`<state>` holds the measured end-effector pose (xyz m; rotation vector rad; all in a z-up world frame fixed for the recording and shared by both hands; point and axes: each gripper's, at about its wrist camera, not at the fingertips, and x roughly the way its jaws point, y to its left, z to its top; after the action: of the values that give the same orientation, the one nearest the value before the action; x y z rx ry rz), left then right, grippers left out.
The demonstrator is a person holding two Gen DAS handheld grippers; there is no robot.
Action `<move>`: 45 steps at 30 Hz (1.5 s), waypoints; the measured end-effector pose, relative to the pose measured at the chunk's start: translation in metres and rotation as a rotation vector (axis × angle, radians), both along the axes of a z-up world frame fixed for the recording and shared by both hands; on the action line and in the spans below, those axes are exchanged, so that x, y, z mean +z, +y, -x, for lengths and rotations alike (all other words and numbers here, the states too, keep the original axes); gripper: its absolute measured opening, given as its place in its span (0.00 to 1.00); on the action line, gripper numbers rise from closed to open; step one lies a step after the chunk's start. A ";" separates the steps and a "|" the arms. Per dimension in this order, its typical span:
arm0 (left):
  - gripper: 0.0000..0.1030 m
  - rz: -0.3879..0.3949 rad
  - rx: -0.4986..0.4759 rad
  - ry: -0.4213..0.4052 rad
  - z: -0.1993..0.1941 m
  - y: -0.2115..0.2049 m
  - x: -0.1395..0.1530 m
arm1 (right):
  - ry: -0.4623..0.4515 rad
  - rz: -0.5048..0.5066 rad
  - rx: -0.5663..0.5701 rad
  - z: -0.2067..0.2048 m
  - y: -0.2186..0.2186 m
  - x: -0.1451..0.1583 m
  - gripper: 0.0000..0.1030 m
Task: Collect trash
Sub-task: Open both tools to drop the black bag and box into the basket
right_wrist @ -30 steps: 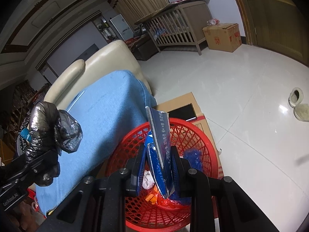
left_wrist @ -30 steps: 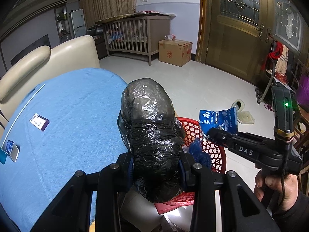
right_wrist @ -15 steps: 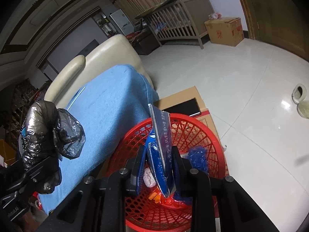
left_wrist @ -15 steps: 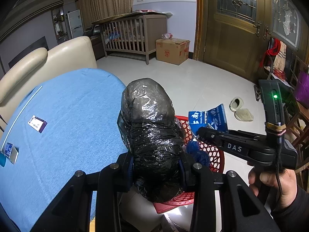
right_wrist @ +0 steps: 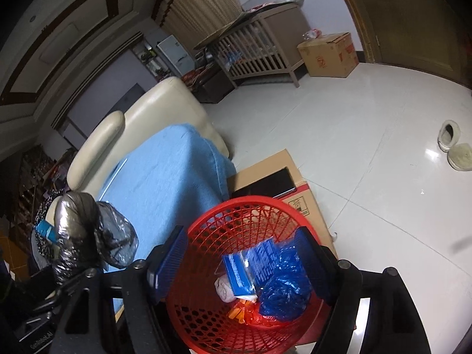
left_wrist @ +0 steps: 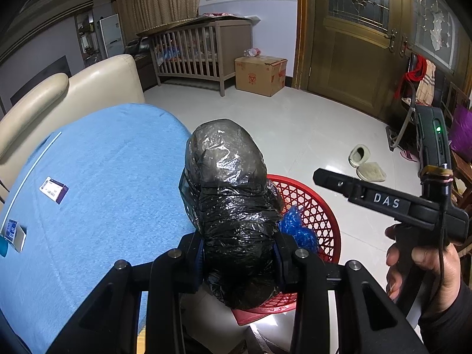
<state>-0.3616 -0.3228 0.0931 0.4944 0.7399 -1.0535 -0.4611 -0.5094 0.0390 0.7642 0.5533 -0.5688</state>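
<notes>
Between the left gripper [left_wrist: 239, 253] fingers: black trash bag [left_wrist: 227, 194], clamped tight
Below the right gripper [right_wrist: 242, 261], spread wide and holding nothing: red basket [right_wrist: 206, 227] with blue packet [right_wrist: 236, 275] and blue wrapper [right_wrist: 283, 295] inside; blue-covered surface [left_wrist: 97, 177] left of both

crumpled black bag [left_wrist: 233, 218] upright in tongs, blue packet [right_wrist: 239, 274] in red basket [right_wrist: 206, 324]

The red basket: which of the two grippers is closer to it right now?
Right. The right gripper hangs open directly over the red basket, its fingers straddling the rim. The left gripper, shut on the black bag, is beside it over the blue cloth's edge.
</notes>
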 end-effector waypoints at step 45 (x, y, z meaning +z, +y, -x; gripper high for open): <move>0.74 -0.055 0.071 0.125 -0.044 0.007 -0.032 | -0.012 0.033 -0.002 -0.006 0.008 0.017 0.76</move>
<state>-0.3179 -0.3162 0.0612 0.4491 0.8927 -1.0066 -0.4546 -0.5015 0.0562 0.7361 0.5308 -0.5738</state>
